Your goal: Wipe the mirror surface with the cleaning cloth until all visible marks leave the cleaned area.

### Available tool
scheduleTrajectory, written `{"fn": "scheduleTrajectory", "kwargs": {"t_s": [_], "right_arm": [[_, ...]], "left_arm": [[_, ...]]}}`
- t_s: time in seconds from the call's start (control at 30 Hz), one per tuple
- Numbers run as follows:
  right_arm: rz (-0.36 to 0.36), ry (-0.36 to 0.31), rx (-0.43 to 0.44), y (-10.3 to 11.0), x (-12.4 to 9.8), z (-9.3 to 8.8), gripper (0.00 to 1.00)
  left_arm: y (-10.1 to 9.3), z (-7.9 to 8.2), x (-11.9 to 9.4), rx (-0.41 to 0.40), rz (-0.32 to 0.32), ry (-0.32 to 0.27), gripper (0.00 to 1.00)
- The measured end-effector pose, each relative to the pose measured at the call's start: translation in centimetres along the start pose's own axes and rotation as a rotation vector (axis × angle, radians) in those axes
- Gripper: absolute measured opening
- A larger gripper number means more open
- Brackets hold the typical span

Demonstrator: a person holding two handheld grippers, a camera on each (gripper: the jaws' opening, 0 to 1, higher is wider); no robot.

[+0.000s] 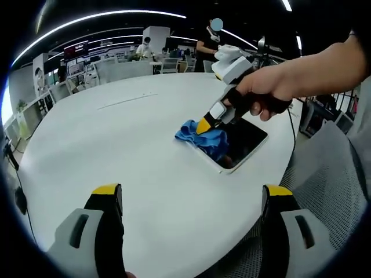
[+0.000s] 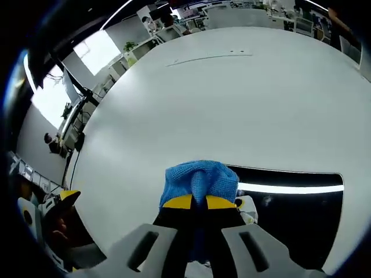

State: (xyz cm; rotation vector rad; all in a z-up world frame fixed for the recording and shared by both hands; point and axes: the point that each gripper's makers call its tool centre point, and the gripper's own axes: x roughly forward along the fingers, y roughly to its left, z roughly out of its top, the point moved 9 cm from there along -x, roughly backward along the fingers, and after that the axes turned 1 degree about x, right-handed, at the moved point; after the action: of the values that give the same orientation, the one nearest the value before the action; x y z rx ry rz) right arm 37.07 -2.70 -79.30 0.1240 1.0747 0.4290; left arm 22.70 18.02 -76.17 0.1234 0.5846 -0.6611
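— Left gripper view: left gripper (image 1: 191, 200) spread wide, holding nothing, over the white table (image 1: 116, 145).
— And the cloth (image 1: 203, 138)?
— Pinched by the right gripper (image 2: 199, 201), pressed on the mirror's (image 1: 246, 139) near end, hiding that corner.

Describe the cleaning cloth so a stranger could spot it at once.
Start at the big white round table. Near its edge lies a flat dark mirror with a pale frame. The cloth is the crumpled bright blue bundle on the mirror's end, pinched by the right gripper, the only blue, soft thing there.
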Motion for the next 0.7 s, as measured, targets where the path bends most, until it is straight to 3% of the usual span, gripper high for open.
{"fn": "scheduleTrajectory", "kwargs": {"t_s": [0.23,0.3,0.7], "right_arm": [[-0.005,-0.002,-0.024,-0.1,0.3,0.5,0.01],[0.000,0.005,-0.028,-0.1,0.3,0.6,0.01],[0.002,0.008,-0.017,-0.3,0.8,1.6,0.01]], "left_arm": [[-0.2,0.1,0.1,0.002,-0.009,-0.005,0.99],[-0.2,0.4,-0.1,-0.002,-0.018,-0.035,0.99],[0.2,-0.1,0.0,-0.021,0.003,-0.009,0.99]]}}
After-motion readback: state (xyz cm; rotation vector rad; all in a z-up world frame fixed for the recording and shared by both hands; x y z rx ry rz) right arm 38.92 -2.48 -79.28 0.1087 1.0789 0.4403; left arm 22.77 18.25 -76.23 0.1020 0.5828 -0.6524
